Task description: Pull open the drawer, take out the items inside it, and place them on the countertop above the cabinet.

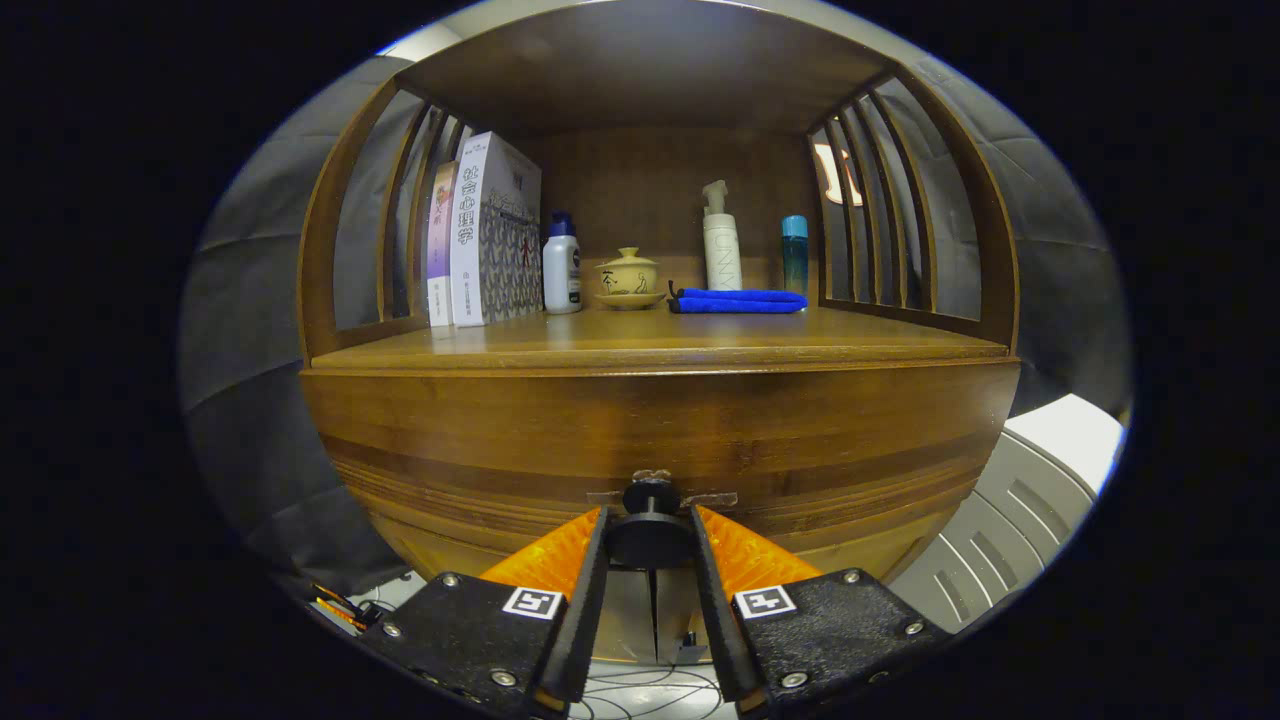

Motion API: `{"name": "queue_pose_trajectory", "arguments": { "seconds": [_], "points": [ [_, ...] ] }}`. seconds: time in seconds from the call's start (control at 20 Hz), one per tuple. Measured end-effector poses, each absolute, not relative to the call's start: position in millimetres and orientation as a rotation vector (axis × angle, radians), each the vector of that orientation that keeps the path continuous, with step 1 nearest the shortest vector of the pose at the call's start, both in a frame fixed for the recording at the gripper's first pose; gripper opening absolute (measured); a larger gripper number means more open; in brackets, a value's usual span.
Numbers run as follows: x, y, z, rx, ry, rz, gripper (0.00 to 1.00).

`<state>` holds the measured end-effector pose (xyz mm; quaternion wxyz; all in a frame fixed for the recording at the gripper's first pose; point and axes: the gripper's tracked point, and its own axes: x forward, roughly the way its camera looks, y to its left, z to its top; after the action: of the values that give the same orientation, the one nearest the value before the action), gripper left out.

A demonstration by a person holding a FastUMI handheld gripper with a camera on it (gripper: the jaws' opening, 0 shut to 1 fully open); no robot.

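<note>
The wooden cabinet's drawer front (660, 440) spans the view just ahead of me, and it looks flush with the cabinet. Its round black knob (650, 538) sits between my two fingers. My gripper (649, 513) is shut on this knob, one finger pressing each side. The drawer's inside is hidden. Above the drawer, the countertop (700, 345) runs as a wooden shelf inside an open hutch.
On the countertop stand books (485, 235) at the left, a white bottle (562, 265), a yellow lidded cup on a saucer (628, 278), a folded blue cloth (738, 300), a white pump bottle (721, 245) and a teal bottle (794, 250). Slatted side rails (880, 210) flank it. A white appliance (1010, 520) stands beside the cabinet.
</note>
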<state>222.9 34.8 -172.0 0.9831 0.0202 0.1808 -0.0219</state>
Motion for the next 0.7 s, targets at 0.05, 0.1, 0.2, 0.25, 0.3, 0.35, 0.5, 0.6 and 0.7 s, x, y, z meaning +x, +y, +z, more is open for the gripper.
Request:
{"name": "queue_pose_trajectory", "arguments": {
  "seconds": [0.05,0.1,0.2,0.25,0.3,0.35,0.5,0.6,0.7],
  "points": [
    [225,34,-171,0.03,0.36,-0.04,0.46],
    [224,33,-172,0.011,0.369,-0.033,0.44],
    [220,33,-171,-0.009,0.37,-0.025,0.41],
    [218,34,-171,-0.01,0.368,-0.025,0.41],
    [212,35,-170,-0.016,0.367,-0.026,0.4],
    [209,34,-170,-0.029,0.367,-0.027,0.41],
    [186,35,-168,-0.046,0.372,-0.036,0.41],
    [174,36,-167,-0.041,0.375,-0.042,0.41],
    [160,36,-165,-0.05,0.38,-0.041,0.4]
  ]
}}
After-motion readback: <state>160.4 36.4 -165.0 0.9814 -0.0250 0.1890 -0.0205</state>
